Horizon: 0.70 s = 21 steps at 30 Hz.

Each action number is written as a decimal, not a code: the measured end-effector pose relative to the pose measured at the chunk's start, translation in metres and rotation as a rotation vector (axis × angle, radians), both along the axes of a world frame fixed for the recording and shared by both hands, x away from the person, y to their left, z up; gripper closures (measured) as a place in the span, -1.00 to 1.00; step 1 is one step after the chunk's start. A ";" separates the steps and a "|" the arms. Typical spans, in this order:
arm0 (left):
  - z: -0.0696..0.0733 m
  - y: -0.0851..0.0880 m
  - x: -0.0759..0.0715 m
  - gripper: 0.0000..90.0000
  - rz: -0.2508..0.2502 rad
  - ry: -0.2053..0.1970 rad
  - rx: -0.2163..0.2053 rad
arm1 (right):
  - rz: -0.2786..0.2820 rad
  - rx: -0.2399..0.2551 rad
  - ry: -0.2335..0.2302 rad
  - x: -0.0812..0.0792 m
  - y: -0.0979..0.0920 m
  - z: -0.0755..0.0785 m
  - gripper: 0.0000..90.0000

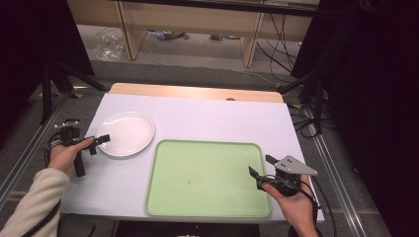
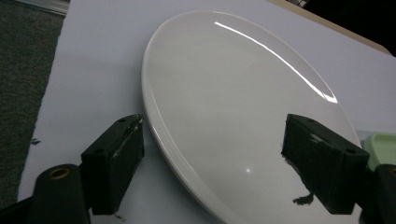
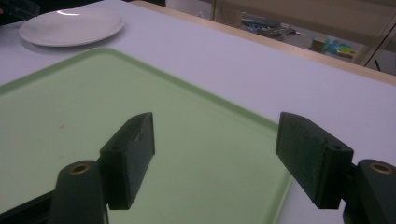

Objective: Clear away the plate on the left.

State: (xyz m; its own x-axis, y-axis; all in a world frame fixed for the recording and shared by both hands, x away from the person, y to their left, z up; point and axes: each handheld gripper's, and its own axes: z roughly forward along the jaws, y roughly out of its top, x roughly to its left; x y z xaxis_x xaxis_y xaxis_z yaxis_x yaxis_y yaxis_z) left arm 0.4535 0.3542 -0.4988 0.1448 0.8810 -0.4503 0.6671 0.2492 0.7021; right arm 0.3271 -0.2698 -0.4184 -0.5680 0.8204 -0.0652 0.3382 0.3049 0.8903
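The white-covered surface (image 1: 207, 118) carries everything here, and the green tray (image 1: 207, 178) serves as the landmark; it lies flat at the near middle of the surface, its floor bare, its rounded rim raised all round; in the right gripper view the tray (image 3: 70, 112) spreads below and beyond the fingers. The white plate (image 1: 126, 133) sits on the surface just beyond the tray's far left corner, close to it without a clear overlap; in the left gripper view the plate (image 2: 233, 107) is shallow, glossy and bare, and a corner of the tray (image 2: 383, 149) shows past its edge. The right gripper (image 1: 260, 166), with its grey three-cornered plate on top, is held at the tray's right edge near the front corner, pointing in over the tray; its fingers (image 3: 130, 154) stand wide apart with nothing between them, one over the tray floor, the other over the tray's right rim. The left gripper (image 1: 100, 145) is held well left of the tray, at the plate's near left rim; its fingers (image 2: 116, 158) stand wide, straddling the plate's edge, one outside the rim over the surface, the other over the plate's inside; neither pad presses on the plate.
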 end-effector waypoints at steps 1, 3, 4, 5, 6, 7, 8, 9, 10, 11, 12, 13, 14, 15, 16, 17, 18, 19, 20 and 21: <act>-0.001 0.000 0.000 -0.51 0.000 0.009 -0.001 | 0.000 0.000 0.002 0.000 0.000 0.000 -0.35; -0.004 0.001 0.000 -0.48 0.003 0.026 -0.008 | -0.002 0.001 -0.007 0.000 0.000 0.000 -0.35; -0.004 0.001 0.000 -0.47 0.003 0.026 -0.008 | -0.003 0.003 -0.002 0.000 0.000 0.000 -0.35; -0.004 0.002 0.001 -0.47 0.008 0.024 -0.014 | -0.003 0.003 -0.002 0.000 0.000 0.000 -0.35; -0.004 0.002 0.001 -0.44 0.008 0.025 -0.018 | -0.002 0.000 -0.007 0.000 0.000 0.000 -0.35; -0.004 0.002 0.001 -0.41 0.006 0.022 -0.029 | 0.000 -0.004 -0.003 0.000 0.000 0.000 -0.35; -0.004 0.002 0.001 -0.37 0.009 0.024 -0.037 | -0.001 -0.004 -0.003 0.000 0.000 0.000 -0.35; -0.005 0.002 0.001 -0.33 0.017 0.036 -0.043 | -0.003 -0.002 0.011 -0.001 0.000 0.001 -0.35; -0.005 0.002 0.001 -0.29 0.017 0.036 -0.043 | -0.003 -0.002 0.011 -0.001 0.000 0.001 -0.35; -0.004 0.002 0.001 -0.29 0.027 0.039 -0.049 | -0.003 -0.002 -0.009 0.000 0.000 0.000 -0.35; -0.005 0.003 0.001 -0.26 0.032 0.040 -0.058 | -0.002 -0.001 -0.007 0.000 0.000 0.000 -0.35; -0.005 0.004 0.001 -0.24 0.032 0.043 -0.057 | -0.003 0.001 -0.010 0.000 0.000 0.000 -0.35; -0.005 0.004 0.001 -0.21 0.033 0.042 -0.061 | -0.003 0.000 -0.008 0.000 0.000 0.000 -0.35; -0.005 0.005 0.001 -0.17 0.045 0.050 -0.078 | -0.003 0.000 -0.008 0.000 0.000 0.000 -0.35; -0.005 0.005 0.001 -0.13 0.045 0.050 -0.078 | -0.002 -0.001 -0.007 0.000 0.000 0.000 -0.35; -0.006 0.006 0.001 -0.13 0.053 0.054 -0.081 | -0.002 -0.001 -0.007 0.000 0.000 0.000 -0.35; -0.006 0.007 0.002 -0.07 0.058 0.057 -0.091 | -0.002 -0.003 -0.008 0.000 0.000 0.000 -0.35; -0.006 0.007 0.002 0.00 0.065 0.064 -0.095 | -0.001 0.003 0.008 0.000 0.001 0.000 -0.35; -0.006 0.007 0.002 0.02 0.065 0.064 -0.095 | -0.001 0.003 0.008 0.000 0.001 0.000 -0.35; -0.006 0.007 0.003 0.05 0.069 0.070 -0.096 | 0.001 0.002 0.012 0.000 0.000 0.000 -0.35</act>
